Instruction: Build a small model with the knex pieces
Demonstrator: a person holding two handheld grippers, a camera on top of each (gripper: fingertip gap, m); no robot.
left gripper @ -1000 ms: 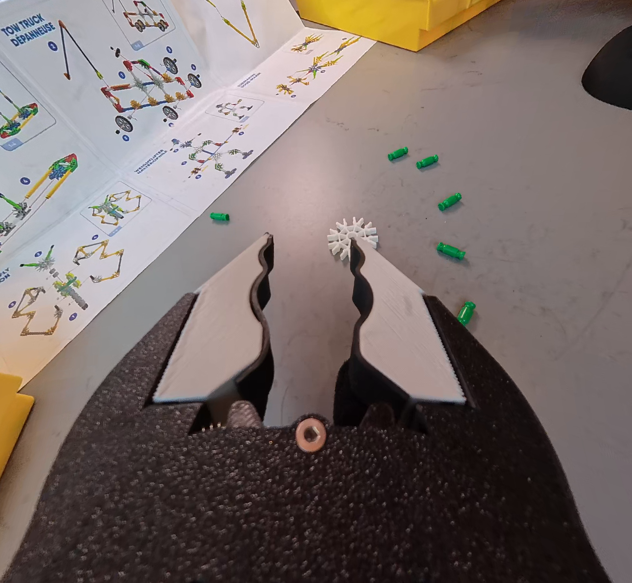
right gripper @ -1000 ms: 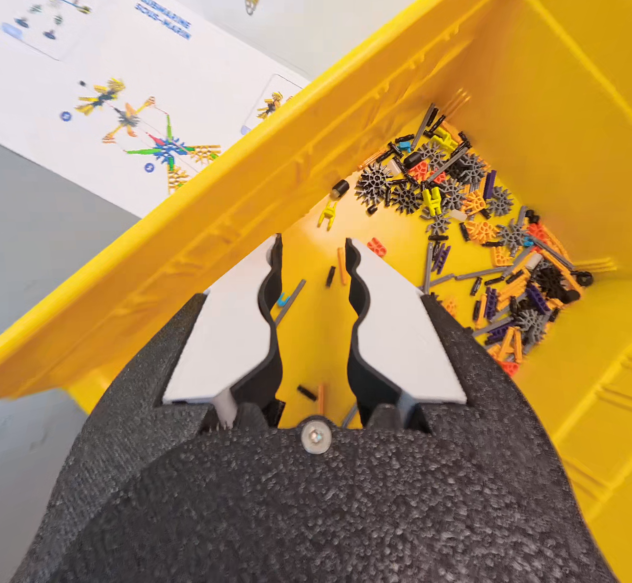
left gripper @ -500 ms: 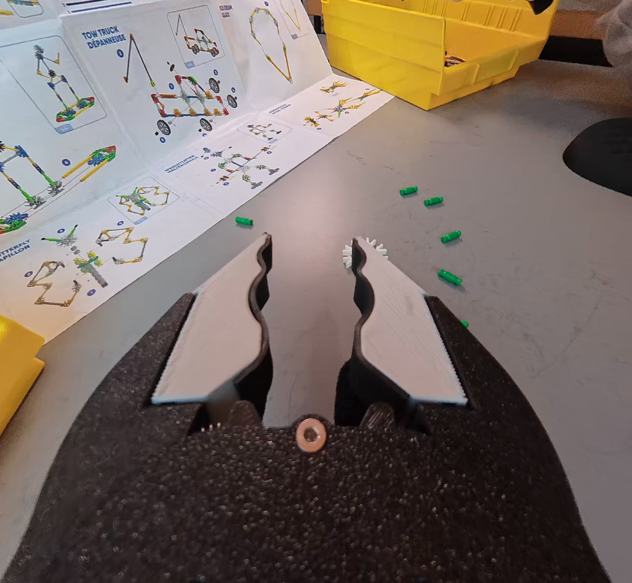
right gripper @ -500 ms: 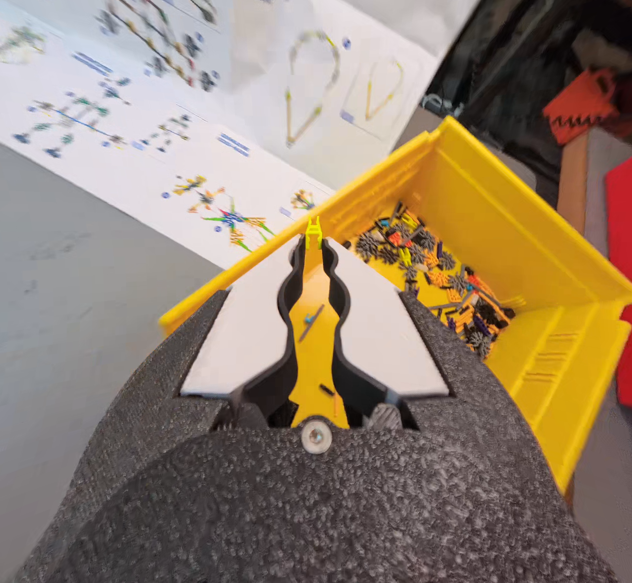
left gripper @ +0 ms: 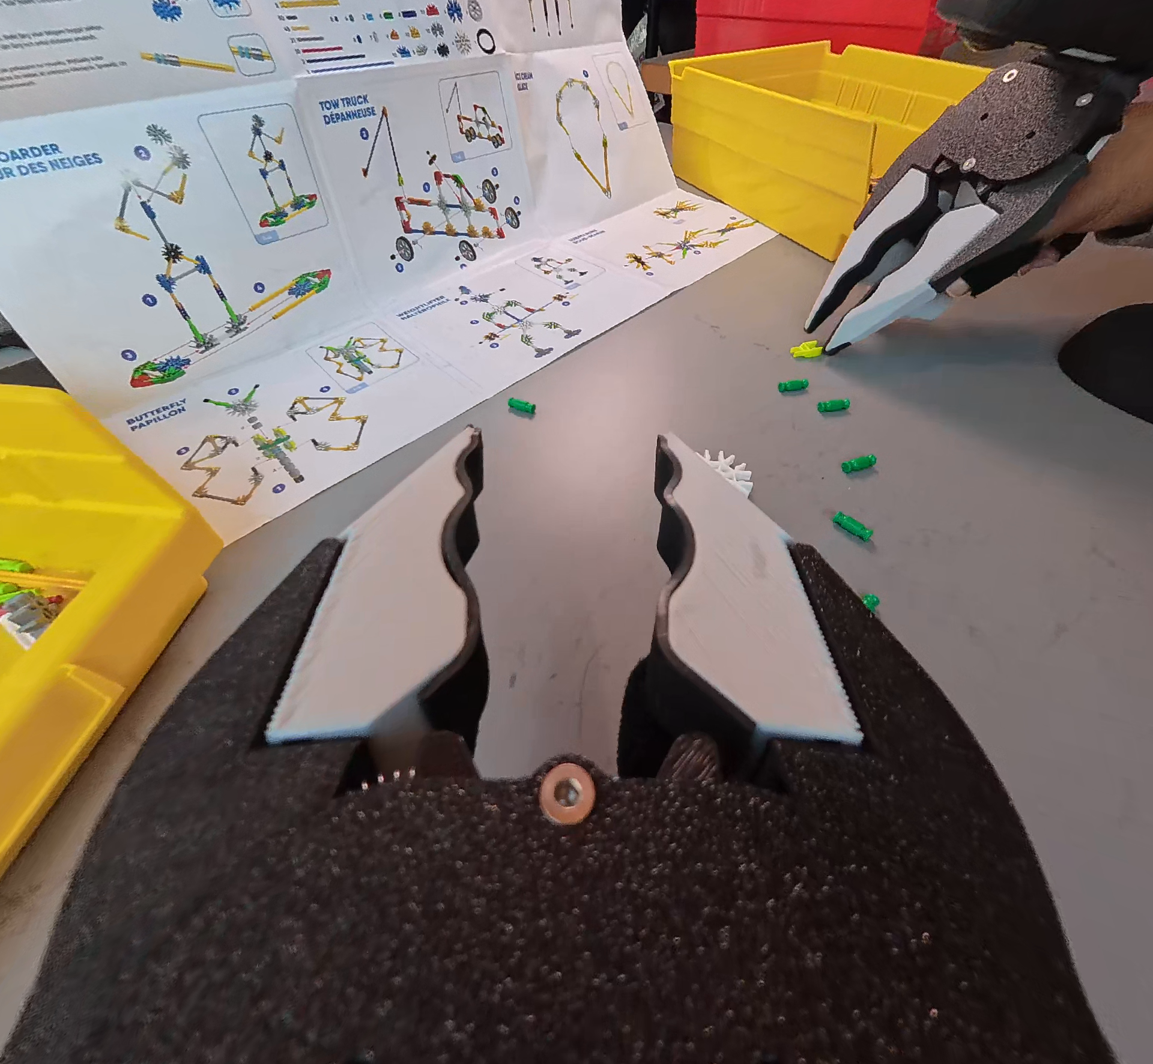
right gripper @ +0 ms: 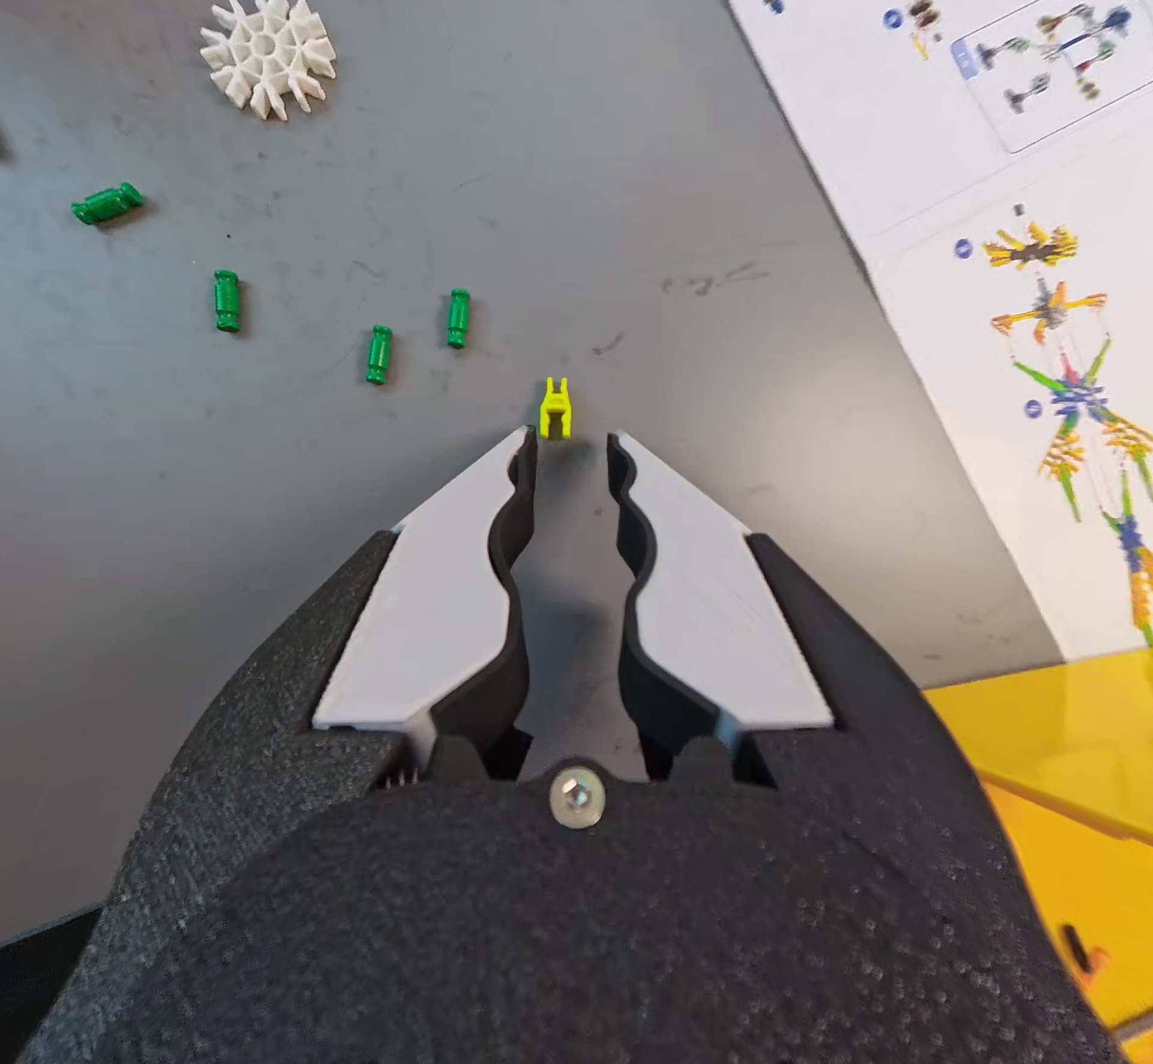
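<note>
Right claw (right gripper: 568,432) parted, tips beside yellow clip (right gripper: 555,410); a nudge could skid it. Left claw (left gripper: 564,441) parted, empty.

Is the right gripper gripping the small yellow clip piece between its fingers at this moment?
No, the right gripper is open, and the yellow clip piece lies on the grey table just beyond its fingertips.

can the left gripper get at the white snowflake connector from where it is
Probably yes. The left gripper is open and holds nothing, and the white snowflake connector lies flat on the grey table just past its right fingertip, partly hidden behind it. Nothing sits between them; the green rods lie off to the side.
</note>
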